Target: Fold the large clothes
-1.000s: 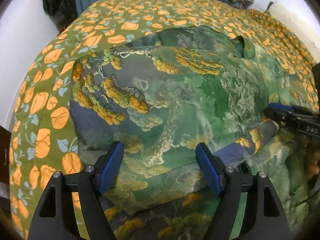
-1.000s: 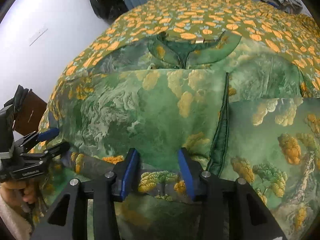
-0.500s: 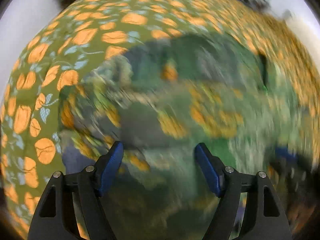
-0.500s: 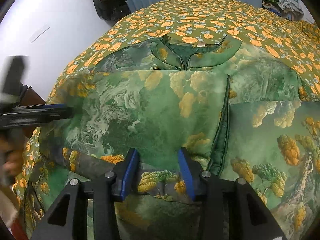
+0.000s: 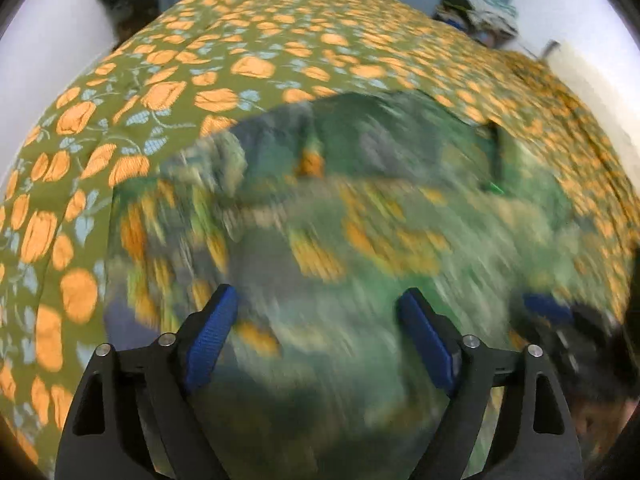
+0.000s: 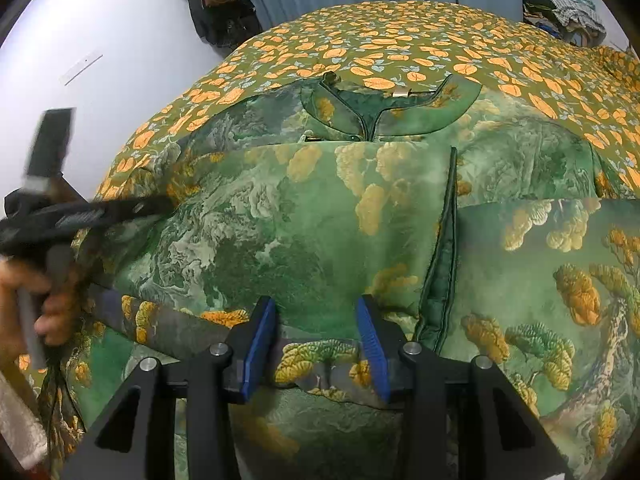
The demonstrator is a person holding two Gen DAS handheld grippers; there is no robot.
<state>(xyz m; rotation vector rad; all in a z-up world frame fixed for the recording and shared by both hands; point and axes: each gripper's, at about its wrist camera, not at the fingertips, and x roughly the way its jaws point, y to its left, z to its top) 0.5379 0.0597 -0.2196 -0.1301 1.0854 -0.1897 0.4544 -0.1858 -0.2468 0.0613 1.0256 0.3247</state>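
Folding half done | left gripper (image 5: 316,332) spread wide, empty, blurred over coat's left edge | coat (image 6: 320,216) mid-bed on bedspread (image 6: 400,40), hem folded up | right gripper (image 6: 316,336) narrowed around folded hem, grip unclear | further folds left

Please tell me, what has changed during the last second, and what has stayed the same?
The left gripper moved: its view is now blurred and looks further up the bedspread, and from the right wrist it swung from low beside the garment up over its edge. Its jaws stayed open. The right gripper and the folded garment stayed as they were.
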